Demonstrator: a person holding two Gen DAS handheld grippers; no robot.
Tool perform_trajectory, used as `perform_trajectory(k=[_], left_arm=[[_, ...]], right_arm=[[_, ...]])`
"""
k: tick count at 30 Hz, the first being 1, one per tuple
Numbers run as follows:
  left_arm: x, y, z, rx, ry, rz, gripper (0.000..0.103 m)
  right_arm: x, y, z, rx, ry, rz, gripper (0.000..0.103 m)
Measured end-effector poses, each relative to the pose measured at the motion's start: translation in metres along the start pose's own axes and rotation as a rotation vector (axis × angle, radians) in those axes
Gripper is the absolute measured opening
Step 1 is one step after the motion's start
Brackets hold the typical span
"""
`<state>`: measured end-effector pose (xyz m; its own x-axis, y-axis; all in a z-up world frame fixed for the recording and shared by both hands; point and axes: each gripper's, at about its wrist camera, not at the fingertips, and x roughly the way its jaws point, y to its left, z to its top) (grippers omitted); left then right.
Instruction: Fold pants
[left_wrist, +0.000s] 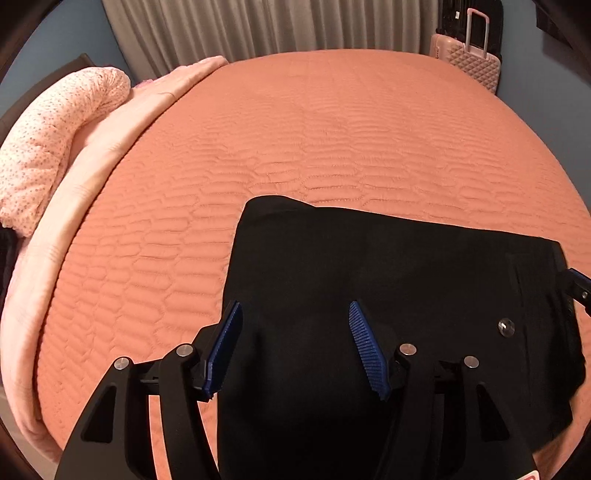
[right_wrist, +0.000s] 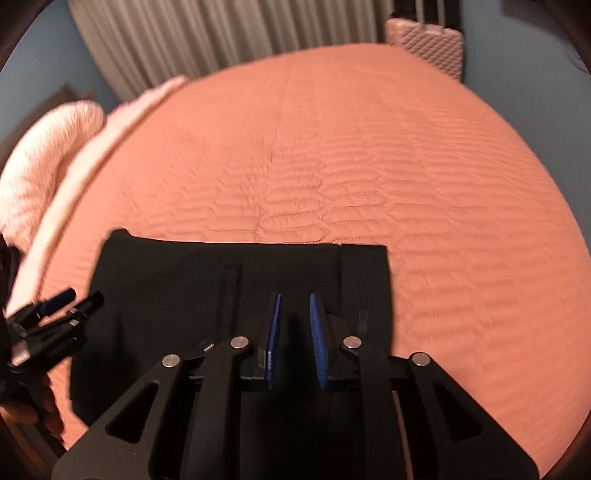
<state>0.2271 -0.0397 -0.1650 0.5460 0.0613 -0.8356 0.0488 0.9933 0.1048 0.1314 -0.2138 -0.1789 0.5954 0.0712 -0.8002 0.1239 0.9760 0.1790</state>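
Black linkage arms are filling the bottom of the left wrist view, and above them the left tool (left_wrist: 295, 347) is standing with its blue ribbed pads well apart, gripping nothing; it is hovering over the pants (left_wrist: 388, 295), which are lying as a dark, squarish folded stack on the near part of the bed (left_wrist: 332, 129), with a small metal button (left_wrist: 506, 327) showing toward the right edge. A tip of the other tool is just poking in at the far right border. Beyond the stack the quilted orange cover is running back to a patterned pillow (left_wrist: 55, 147) at the left, a grey curtain (left_wrist: 258, 26) and a pink suitcase (left_wrist: 476, 62). Turning to the right wrist view, which is somewhat blurred, the right tool (right_wrist: 295, 339) is sitting with its pads nearly together but a narrow gap between them, and no cloth appears to be caught there; it is hanging over the right part of the pants (right_wrist: 184, 288), near what looks like the waistband edge. The left tool (right_wrist: 59, 299) is showing at the left border beside the stack. With both tools apparently free, the main risk seems to be a pad snagging the top layer as a hand is moving off, dragging the fold askew, or a fresh pinch catching only one layer so the stack is splaying open.
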Motion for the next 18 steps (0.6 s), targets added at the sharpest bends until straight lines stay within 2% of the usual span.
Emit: perform_trajectory(k=[3, 7, 10, 12, 18], left_arm=[[-0.026, 0.004, -0.011, -0.032, -0.006, 0.001, 0.064], [-0.064, -0.013, -0.018, -0.033, -0.044, 0.011, 0.08], [-0.096, -0.028, -0.039, -0.006, -0.083, 0.03, 0.081], [-0.115, -0.032, -0.052, 0.004, -0.093, 0.016, 0.084], [-0.143, -0.041, -0.077, 0.048, -0.09, 0.024, 0.086]], right_arm=[[-0.027, 0.02, -0.015, -0.005, -0.024, -0.021, 0.017], [-0.065, 0.036, -0.045, 0.007, -0.028, -0.039, 0.017], [-0.078, 0.046, -0.059, -0.001, -0.035, -0.038, 0.018], [-0.09, 0.052, -0.067, -0.016, -0.037, -0.036, 0.018], [-0.119, 0.059, -0.08, -0.028, -0.06, -0.044, 0.019]])
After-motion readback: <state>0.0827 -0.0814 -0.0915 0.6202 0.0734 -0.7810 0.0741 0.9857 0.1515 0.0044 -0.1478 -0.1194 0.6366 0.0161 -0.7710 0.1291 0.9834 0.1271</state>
